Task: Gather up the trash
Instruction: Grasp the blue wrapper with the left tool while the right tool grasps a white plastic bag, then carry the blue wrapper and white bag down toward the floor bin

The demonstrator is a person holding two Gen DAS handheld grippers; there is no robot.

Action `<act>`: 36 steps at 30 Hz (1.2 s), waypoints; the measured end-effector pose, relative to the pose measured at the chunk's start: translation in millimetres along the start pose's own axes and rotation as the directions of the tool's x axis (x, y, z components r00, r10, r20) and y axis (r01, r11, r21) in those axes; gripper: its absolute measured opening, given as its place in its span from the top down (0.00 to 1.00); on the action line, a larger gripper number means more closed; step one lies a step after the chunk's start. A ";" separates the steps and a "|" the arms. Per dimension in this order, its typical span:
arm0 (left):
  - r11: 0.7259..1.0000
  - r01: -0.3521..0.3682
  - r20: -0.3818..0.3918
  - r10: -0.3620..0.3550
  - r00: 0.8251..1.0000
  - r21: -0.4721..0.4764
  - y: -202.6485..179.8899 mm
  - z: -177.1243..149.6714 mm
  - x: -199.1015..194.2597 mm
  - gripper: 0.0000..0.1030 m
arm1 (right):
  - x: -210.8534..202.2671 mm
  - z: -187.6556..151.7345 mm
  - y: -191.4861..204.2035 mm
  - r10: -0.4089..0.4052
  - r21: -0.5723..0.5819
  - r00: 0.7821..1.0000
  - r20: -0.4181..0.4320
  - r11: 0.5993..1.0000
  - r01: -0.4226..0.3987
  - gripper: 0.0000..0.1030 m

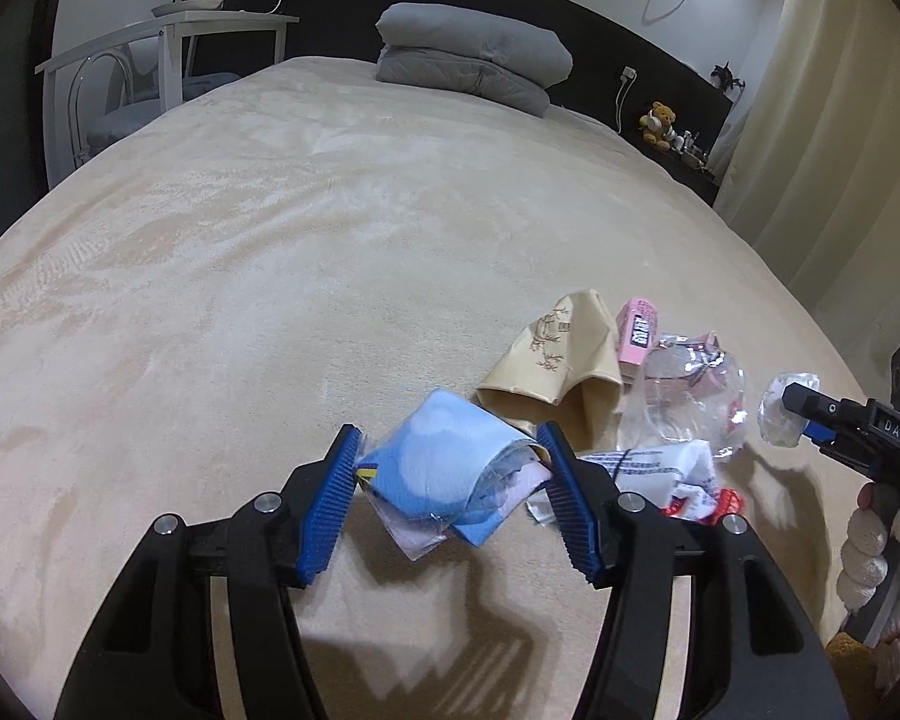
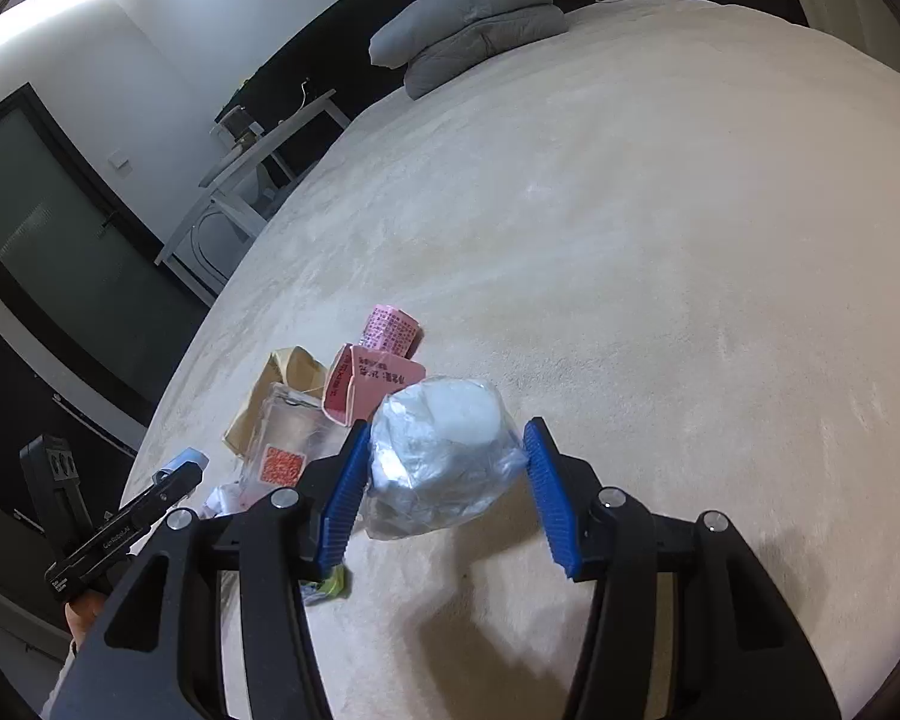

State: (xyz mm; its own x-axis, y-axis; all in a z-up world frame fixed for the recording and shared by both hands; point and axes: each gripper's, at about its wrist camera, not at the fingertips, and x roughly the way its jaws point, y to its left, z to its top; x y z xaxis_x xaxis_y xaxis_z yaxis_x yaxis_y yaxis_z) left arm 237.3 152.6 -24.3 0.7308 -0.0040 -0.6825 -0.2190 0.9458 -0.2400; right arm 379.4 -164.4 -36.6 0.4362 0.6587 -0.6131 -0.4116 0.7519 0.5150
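Observation:
Trash lies in a heap on the beige bed (image 1: 330, 252). My left gripper (image 1: 447, 468) has its blue pads on both sides of a blue and white plastic packet (image 1: 444, 468), touching it. My right gripper (image 2: 447, 468) holds a crumpled clear plastic wrapper (image 2: 444, 456) between its blue pads; the same wrapper shows at the right gripper's tip in the left wrist view (image 1: 780, 408). In the heap are a tan paper bag (image 1: 564, 360), a pink box (image 1: 637, 330), a clear plastic bag (image 1: 684, 396) and a white printed wrapper (image 1: 672, 474).
A folded grey duvet (image 1: 474, 60) lies at the head of the bed. A white table and chair (image 1: 168, 54) stand to the left. A teddy bear (image 1: 659, 123) sits on the dark ledge to the right, by a curtain (image 1: 840, 150). A small green scrap (image 2: 330, 585) lies under my right gripper.

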 end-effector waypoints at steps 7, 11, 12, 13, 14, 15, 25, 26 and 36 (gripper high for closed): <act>0.999 0.033 0.059 -0.033 0.998 0.001 -13.6 -15.0 -43.5 0.43 | -38.3 -29.0 5.1 0.027 -0.001 0.999 0.043 1.000 -0.027 0.49; 0.997 0.071 0.083 -0.071 0.994 0.014 -23.1 -30.2 -64.5 0.43 | -66.7 -46.7 11.5 0.068 -0.020 0.993 0.094 0.998 -0.066 0.49; 0.997 0.077 0.094 -0.080 0.992 0.030 -26.9 -34.4 -70.6 0.43 | -74.1 -51.7 13.0 0.077 -0.027 0.991 0.107 0.997 -0.075 0.49; 0.996 0.087 0.100 -0.090 0.991 0.035 -29.0 -38.7 -75.5 0.43 | -80.8 -56.9 14.0 0.083 -0.030 0.990 0.116 0.996 -0.080 0.49; 0.994 0.101 0.104 -0.104 0.989 0.034 -31.2 -43.9 -80.4 0.43 | -86.7 -62.0 14.4 0.090 -0.028 0.988 0.122 0.996 -0.087 0.49; 0.993 0.109 0.106 -0.112 0.988 0.036 -33.2 -48.8 -84.9 0.43 | -91.9 -66.9 15.1 0.097 -0.026 0.987 0.127 0.995 -0.094 0.49; 0.980 0.182 0.151 -0.192 0.970 0.078 -61.4 -96.5 -130.6 0.43 | -134.4 -120.7 26.0 0.105 -0.069 0.985 0.140 0.993 -0.097 0.49; 0.980 0.184 0.150 -0.194 0.970 0.079 -63.3 -101.5 -133.9 0.43 | -138.2 -126.8 27.0 0.107 -0.073 0.985 0.138 0.993 -0.097 0.49; 0.973 0.224 0.154 -0.231 0.961 0.063 -72.7 -148.7 -167.3 0.43 | -167.0 -182.7 38.0 0.116 -0.098 0.986 0.115 0.990 -0.105 0.49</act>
State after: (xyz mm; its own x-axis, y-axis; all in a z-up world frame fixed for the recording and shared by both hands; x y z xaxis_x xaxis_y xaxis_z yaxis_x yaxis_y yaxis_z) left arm 34.8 36.2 4.7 0.8522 -0.1725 -0.4940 -0.0085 0.9394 -0.3427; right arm 144.7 -250.9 -24.2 0.4747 0.7405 -0.4758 -0.5317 0.6720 0.5155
